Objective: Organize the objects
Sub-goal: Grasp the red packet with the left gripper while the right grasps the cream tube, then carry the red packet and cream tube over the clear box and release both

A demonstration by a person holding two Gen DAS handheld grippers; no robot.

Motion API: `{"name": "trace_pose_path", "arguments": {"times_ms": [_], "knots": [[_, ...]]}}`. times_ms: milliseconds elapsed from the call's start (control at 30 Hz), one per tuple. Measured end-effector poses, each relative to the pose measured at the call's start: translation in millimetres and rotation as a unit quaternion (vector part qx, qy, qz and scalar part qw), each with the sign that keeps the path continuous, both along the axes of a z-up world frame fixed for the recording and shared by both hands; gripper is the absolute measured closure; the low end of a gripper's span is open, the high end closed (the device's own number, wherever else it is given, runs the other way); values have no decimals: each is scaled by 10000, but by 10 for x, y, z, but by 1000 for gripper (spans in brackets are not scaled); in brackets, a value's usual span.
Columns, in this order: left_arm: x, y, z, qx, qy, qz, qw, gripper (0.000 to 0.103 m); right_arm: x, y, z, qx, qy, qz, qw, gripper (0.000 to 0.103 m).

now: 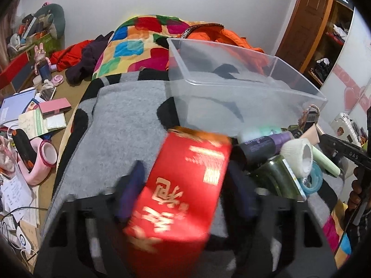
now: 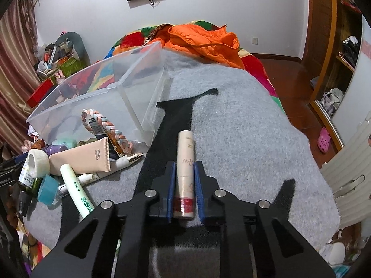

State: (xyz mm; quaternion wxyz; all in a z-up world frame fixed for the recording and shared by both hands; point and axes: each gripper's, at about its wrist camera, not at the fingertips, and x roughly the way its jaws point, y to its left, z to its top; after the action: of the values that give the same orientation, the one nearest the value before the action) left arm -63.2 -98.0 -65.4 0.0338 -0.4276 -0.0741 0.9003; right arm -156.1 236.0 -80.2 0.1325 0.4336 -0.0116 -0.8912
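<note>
Rightward, bare grey blanket (image 2: 243, 125) beyond bin (image 2: 139, 97).

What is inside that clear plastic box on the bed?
From the left wrist view, the clear plastic box looks empty; only the grey blanket shows through it. From the right wrist view, the braided band appears to lean at its near wall, and clutter covers that low corner.
</note>
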Motion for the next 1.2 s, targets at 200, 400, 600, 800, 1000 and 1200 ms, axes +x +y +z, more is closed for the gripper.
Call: {"name": "trace_pose_path", "arguments": {"times_ms": [200, 400, 600, 800, 1000, 1200], "knots": [[154, 53, 42, -124, 68, 120, 9998, 49, 23, 16, 50, -44, 96, -31, 9999, 89], [289, 16, 124, -131, 187, 331, 9992, 49, 82, 35, 230, -200, 348, -28, 9992, 89], [359, -14, 339, -60, 514, 487, 9975, 49, 141, -16, 501, -214, 737, 106, 9970, 89], [340, 28, 593, 38, 910, 474, 9947, 49, 67, -137, 725, -319, 1042, 298, 9936, 89], [221, 137, 815, 64, 1160, 266, 9929, 49, -50, -345, 862, -325, 1282, 514, 9899, 89], [54, 182, 999, 140, 1285, 102, 9916, 49, -200, -512, 890, -407, 1287, 715, 9883, 89]]}}
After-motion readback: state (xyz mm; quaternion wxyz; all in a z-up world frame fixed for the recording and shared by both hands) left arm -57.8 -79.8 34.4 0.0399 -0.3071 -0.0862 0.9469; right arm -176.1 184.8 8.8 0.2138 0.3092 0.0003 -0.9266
